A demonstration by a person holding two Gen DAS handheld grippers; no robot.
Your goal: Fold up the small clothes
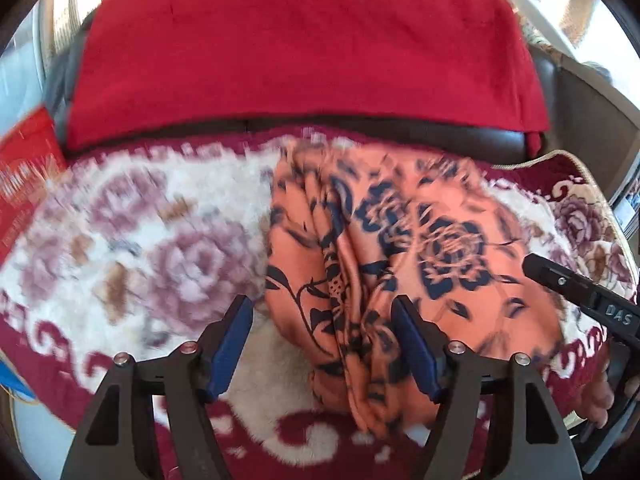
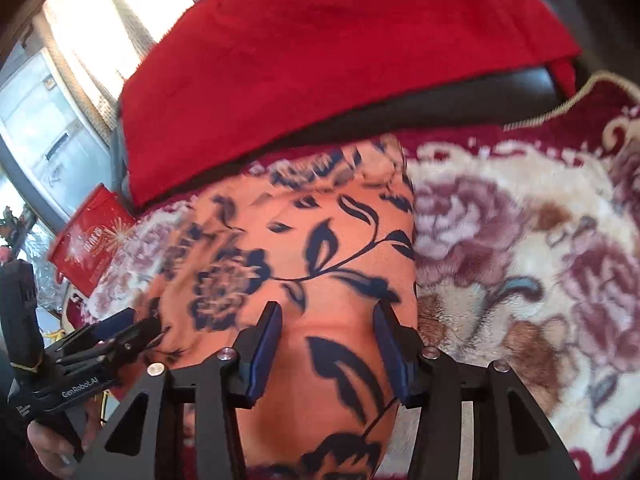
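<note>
1. Two tools work over one orange garment (image 1: pixel 400 248): a thin, smooth cloth printed with dark navy roses, leaves and vines, gathered into long soft ridges along its left part in the left wrist view.
2. We see it lying on a plush blanket (image 1: pixel 132 248), a fleecy cream pile with mauve roses and a maroon scrolled border.
3. Behind it a fuzzy red throw (image 1: pixel 304 52) drapes over the dark, glossy back of a sofa (image 1: pixel 472 140); a red printed bag (image 2: pixel 92 244) sits off to the side.
4. Our left tool (image 1: pixel 322 312) stands spread, its blue pads well apart. The garment's bunched folds lie between the pads; the right pad looks to be against the cloth, though blur makes that hard for us to confirm, and the left pad is over bare blanket.
5. Our right tool (image 2: pixel 326 320) is also spread, its pads hovering over the flatter part of the garment, which fills the gap beneath them; we see no cloth pinched.
6. Each tool shows in the other's view at the garment's edge, black and angular, with a hand (image 2: pixel 52 452) on the grip.
</note>
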